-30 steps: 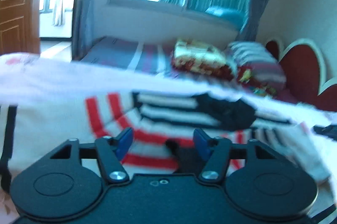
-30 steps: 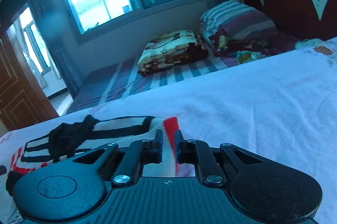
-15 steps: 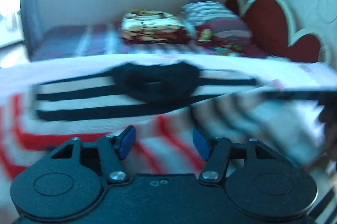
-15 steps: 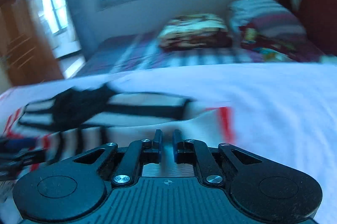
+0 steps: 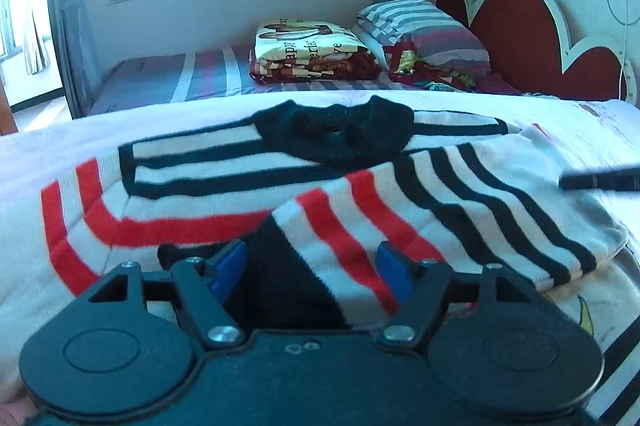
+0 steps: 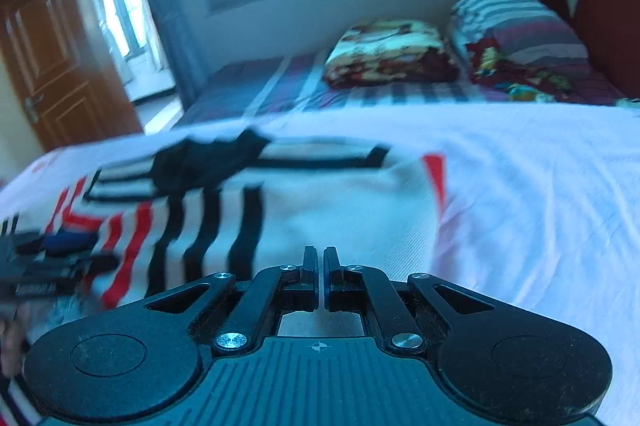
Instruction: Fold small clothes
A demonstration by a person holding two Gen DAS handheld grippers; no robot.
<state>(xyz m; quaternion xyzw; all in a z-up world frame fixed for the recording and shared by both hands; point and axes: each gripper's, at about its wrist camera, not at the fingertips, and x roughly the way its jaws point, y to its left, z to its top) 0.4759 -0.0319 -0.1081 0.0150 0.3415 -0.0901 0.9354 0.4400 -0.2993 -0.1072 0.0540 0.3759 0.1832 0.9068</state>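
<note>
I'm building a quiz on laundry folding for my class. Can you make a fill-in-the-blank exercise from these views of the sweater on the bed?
1. The sweater has a collar coloured ____.
2. The left gripper has its jaws ____.
3. The right gripper has its jaws nearly ____.
4. One sleeve lies folded across the sweater's ____.

Missing words: black; open; shut; body
</note>
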